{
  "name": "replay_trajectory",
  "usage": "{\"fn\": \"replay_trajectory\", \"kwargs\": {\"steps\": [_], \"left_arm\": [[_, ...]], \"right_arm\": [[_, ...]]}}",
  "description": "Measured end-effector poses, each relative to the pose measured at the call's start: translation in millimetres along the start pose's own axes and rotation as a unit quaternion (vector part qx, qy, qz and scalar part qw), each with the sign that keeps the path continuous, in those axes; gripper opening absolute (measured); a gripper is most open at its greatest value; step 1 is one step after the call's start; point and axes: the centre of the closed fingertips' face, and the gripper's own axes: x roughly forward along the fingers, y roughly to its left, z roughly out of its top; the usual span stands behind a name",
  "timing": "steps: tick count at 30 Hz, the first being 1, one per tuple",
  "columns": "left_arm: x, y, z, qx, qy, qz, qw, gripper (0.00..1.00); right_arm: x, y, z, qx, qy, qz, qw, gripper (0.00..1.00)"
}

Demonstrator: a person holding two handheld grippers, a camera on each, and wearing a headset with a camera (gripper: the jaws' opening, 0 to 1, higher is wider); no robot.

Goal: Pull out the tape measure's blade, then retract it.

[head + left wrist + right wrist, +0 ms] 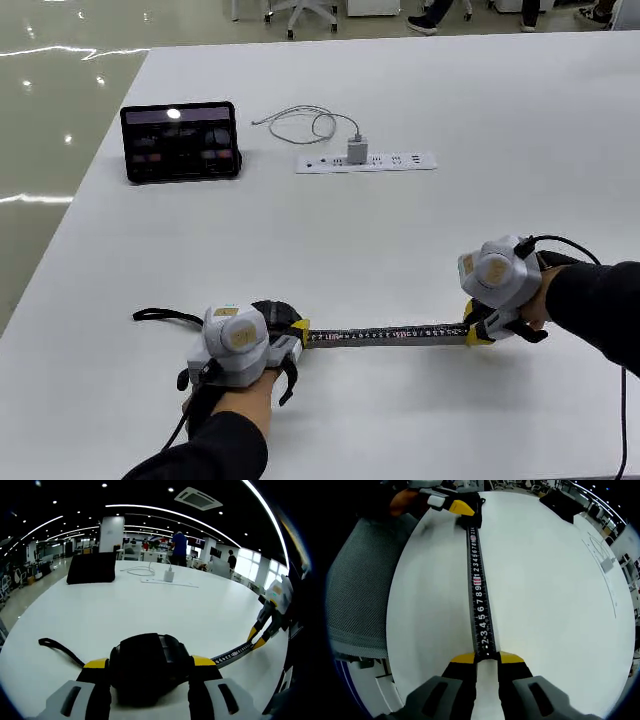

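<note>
Both pairs of jaws are clenched. My left gripper (293, 340) grasps the black tape measure case (147, 655) from either side, its yellow-tipped fingers (96, 664) pressed against the housing, and my right gripper (487, 657) pinches the free end of the blade (477, 595). The case sits on the white table (400, 260) close to the near edge, toward the left, with its black wrist strap (160, 316) trailing off to the left across the surface. The blade lies drawn out flat along the near edge, numbers up, running straight from the case to my right jaws. Toward the far left corner stands a dark tablet (180, 140). Beside it, nearer the middle, lies a white power strip (367, 161) with a charger (357, 150) and a looped cable (305, 122).
</note>
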Motion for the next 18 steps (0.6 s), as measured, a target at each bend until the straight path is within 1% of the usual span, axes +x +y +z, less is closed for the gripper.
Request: {"fn": "replay_trajectory", "kwargs": {"steps": [2,5,8,10,15,16,17,18], "left_arm": [[-0.9,0.3,-1.1,0.0,0.002,0.0,1.0,0.58],[-1.0,0.2,-1.1,0.0,0.004,-0.002,1.0,0.58],[-1.2,0.1,-1.3,-0.002,0.004,-0.004,1.0,0.58],[-1.5,0.1,-1.5,-0.003,0.007,-0.006,1.0,0.58],[-1.2,0.2,-1.7,-0.005,0.01,-0.011,0.9999,0.58],[-1.2,0.1,-1.7,-0.005,0.011,-0.011,0.9999,0.58],[-1.2,0.2,-1.8,-0.006,0.012,-0.011,0.9998,0.58],[-1.2,0.1,-1.8,-0.006,0.013,-0.012,0.9998,0.58]], "right_arm": [[0.2,-0.8,-0.1,-0.007,0.001,-0.001,1.0,0.11],[0.3,-0.6,-0.2,-0.006,0.0,0.0,1.0,0.11],[-0.1,-0.7,-1.0,0.001,-0.012,0.001,0.9999,0.11],[-0.6,1.2,0.1,-0.005,-0.016,0.002,0.9999,0.11],[-0.1,1.0,0.7,-0.009,-0.011,0.004,0.9999,0.11],[-0.1,0.7,1.1,-0.006,-0.011,0.003,0.9999,0.11],[0.0,0.5,1.3,0.006,-0.012,0.002,0.9999,0.11],[0.1,0.4,1.7,0.006,-0.012,0.001,0.9999,0.11]]}}
